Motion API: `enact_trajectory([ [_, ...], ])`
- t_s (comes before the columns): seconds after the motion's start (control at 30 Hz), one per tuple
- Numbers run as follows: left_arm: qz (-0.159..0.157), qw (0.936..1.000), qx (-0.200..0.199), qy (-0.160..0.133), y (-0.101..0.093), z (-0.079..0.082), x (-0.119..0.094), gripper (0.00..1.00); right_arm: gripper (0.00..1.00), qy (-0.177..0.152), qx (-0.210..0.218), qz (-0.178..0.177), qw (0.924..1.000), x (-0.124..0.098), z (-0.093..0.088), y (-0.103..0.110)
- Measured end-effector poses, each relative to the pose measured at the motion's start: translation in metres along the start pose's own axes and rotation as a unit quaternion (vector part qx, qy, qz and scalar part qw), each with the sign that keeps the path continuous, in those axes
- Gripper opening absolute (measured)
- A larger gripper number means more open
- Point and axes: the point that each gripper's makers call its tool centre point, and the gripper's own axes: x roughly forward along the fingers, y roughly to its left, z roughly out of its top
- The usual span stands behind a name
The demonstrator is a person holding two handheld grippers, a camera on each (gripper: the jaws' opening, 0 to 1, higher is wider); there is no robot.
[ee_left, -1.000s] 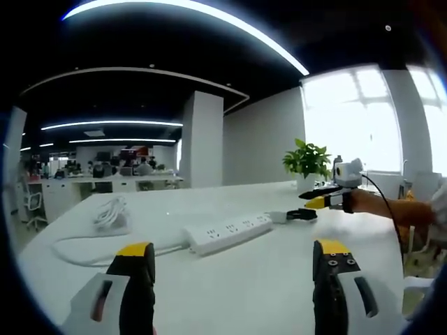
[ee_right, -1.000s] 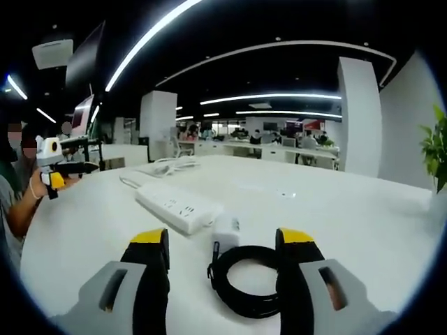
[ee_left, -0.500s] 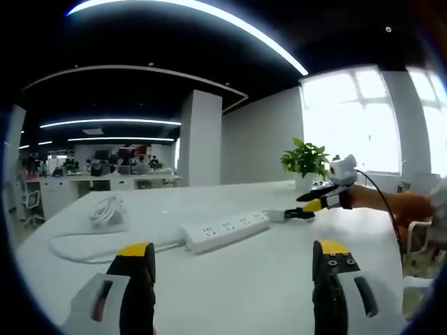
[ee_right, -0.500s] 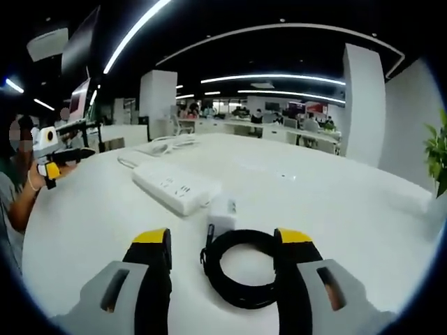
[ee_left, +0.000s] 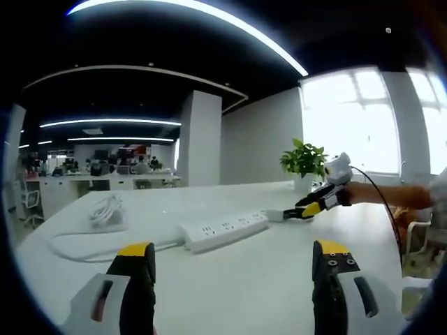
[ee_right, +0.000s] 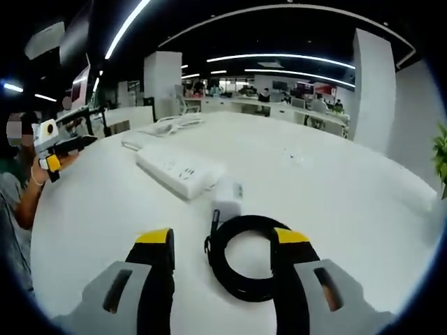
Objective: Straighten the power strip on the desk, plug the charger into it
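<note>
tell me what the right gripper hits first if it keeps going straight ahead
Probably the coiled black cable lying between its open jaws, then the white charger just beyond. The right gripper seems angled down at them, though depth is unclear.

Curved ceiling light strips [ee_left: 209, 17] give bright, even illumination. The window [ee_left: 363, 118] is overexposed with glare. The white desk [ee_right: 335, 188] shows soft shadows. Fisheye distortion bends edges; the background is slightly blurred.
</note>
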Motion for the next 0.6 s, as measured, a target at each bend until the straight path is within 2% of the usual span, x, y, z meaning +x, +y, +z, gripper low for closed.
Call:
enact_trajectory([
  [0.27, -0.003, 1.0000, -0.003, 0.000, -0.0007, -0.0015, 0.0003, 0.95, 0.51, 0.032, -0.015, 0.009, 0.9993, -0.0010, -0.0016, 0.0009],
  [0.37, -0.005, 1.0000, -0.002, 0.000, -0.0018, -0.0012, 0.0005, 0.95, 0.52, 0.056, -0.029, 0.013, 0.9979, -0.0009, -0.0053, 0.0018],
  [0.6, -0.006, 1.0000, -0.002, -0.001, -0.0033, -0.0004, 0.0014, 0.95, 0.50, 0.086, -0.042, 0.026, 0.9950, 0.0001, -0.0039, 0.0059],
])
